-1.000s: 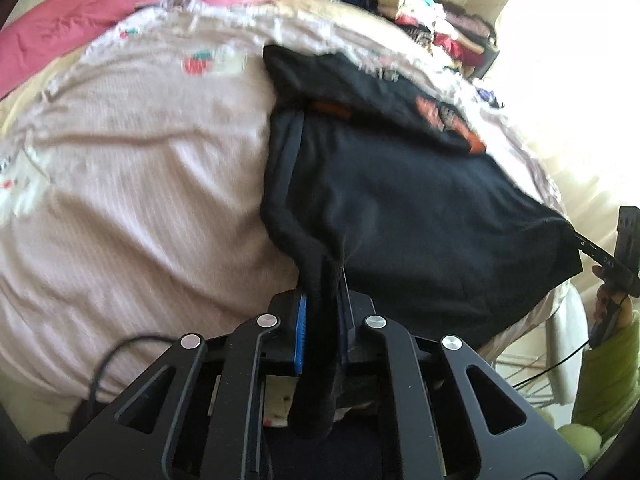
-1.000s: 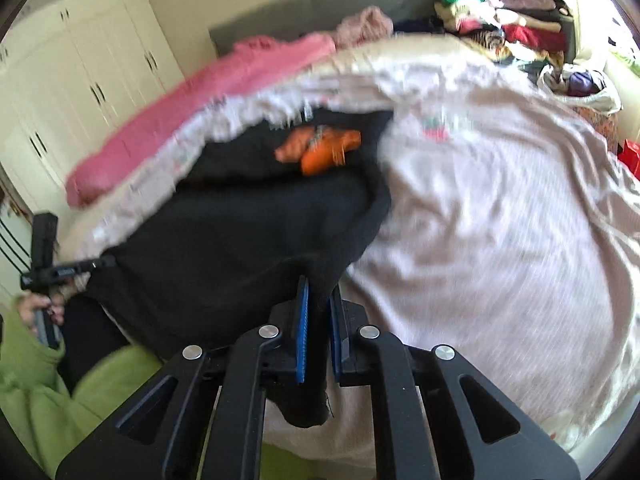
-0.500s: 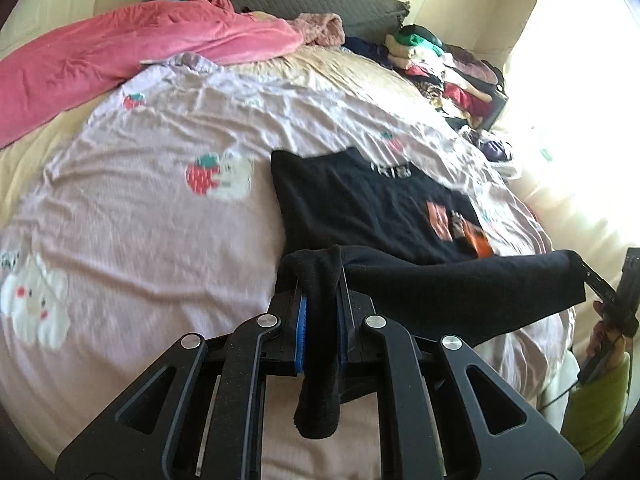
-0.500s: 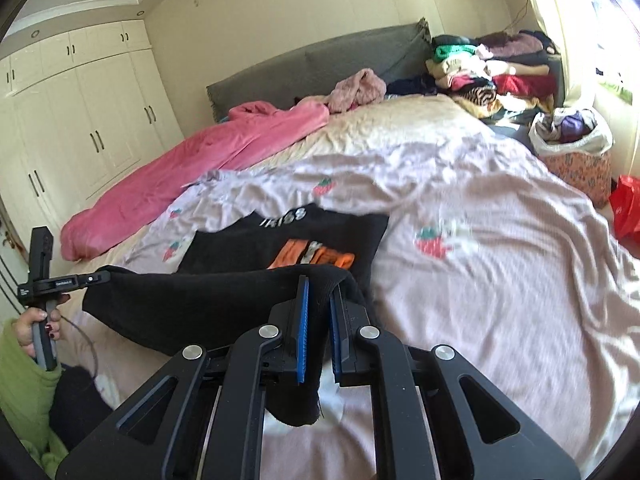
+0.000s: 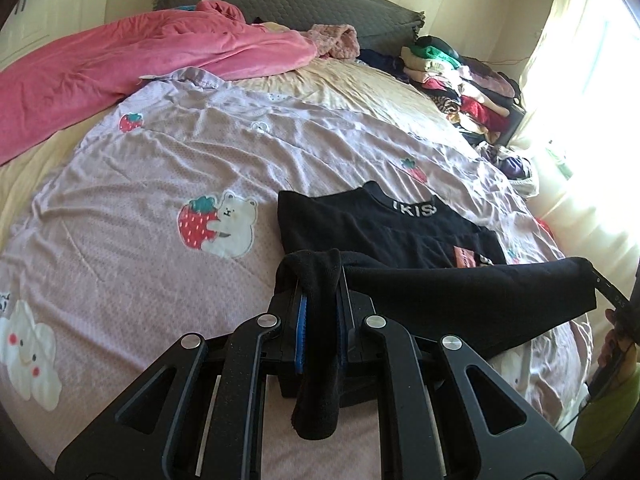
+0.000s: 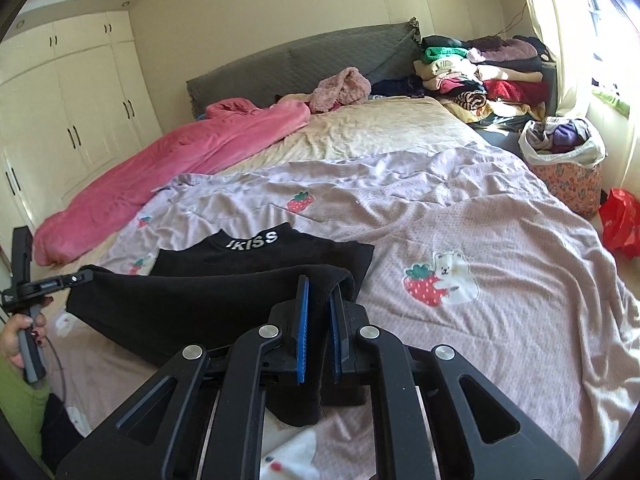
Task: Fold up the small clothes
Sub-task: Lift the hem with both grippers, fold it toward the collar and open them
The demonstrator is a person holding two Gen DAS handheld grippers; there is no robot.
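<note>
1. A second earlier the black garment filled the middle of both views, spread and close to the lens; now its near hem is lifted off the bed and doubled back over the rest, hanging taut as a band between the two grippers.
2. The left gripper has its jaws pressed together on one corner of the hem, with a tail of black cloth drooping below the pads at lower centre of the left view.
3. The right gripper pinches the opposite corner the same way; in the left view it shows at the right edge, held by a hand.
4. The collar end of the garment, with white lettering, lies flat at centre frame, and its orange print is now mostly hidden behind the raised fold.
5. The garment rests on a lilac sheet printed with strawberries and bears, which covers the near part of the bed.
6. A pink blanket lies bunched at upper left, before a grey headboard.
7. A clothes pile sits at upper right, a basket beside the bed, white wardrobes at left.
</note>
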